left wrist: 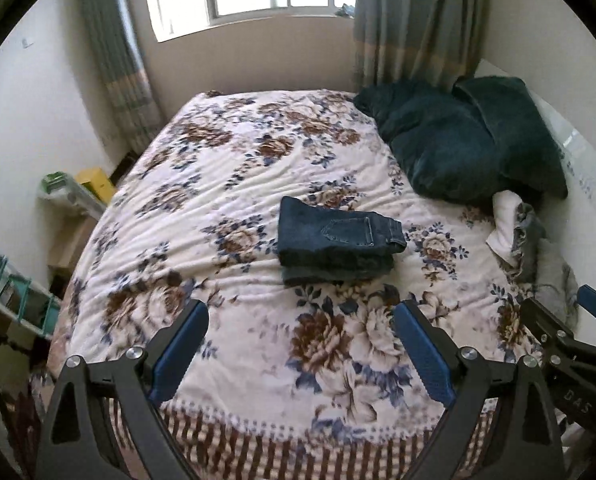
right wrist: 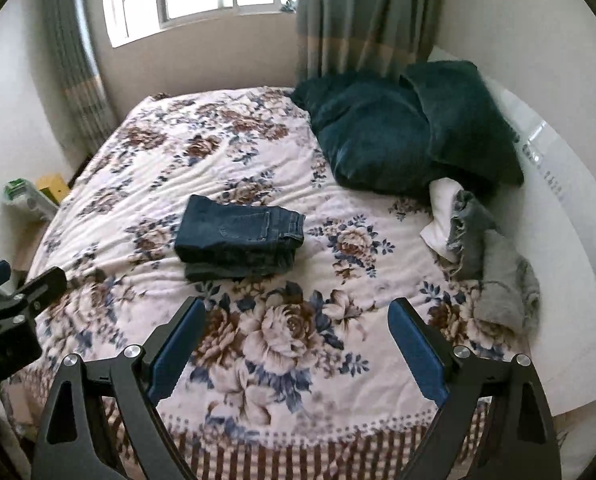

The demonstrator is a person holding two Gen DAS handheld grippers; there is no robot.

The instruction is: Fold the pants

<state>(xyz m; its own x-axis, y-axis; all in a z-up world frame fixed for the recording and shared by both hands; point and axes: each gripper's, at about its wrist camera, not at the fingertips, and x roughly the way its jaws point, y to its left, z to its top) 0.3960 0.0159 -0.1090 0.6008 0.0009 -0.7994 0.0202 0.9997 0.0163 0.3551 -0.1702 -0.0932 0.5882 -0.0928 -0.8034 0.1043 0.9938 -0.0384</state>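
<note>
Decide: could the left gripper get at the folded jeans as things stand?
Probably yes: the left gripper is open, and only bare floral bedspread lies between it and the folded jeans.

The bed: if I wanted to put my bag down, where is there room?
The floral bedspread is bare from the folded jeans back to the window side, and in front of the jeans toward both open claws. It is crowded on the right: dark green pillows and grey cloth lie along the wall.

The white cloth (right wrist: 442, 216) is partly hidden under the dark pillows (right wrist: 398, 136) and grey garment (right wrist: 494, 264).
</note>
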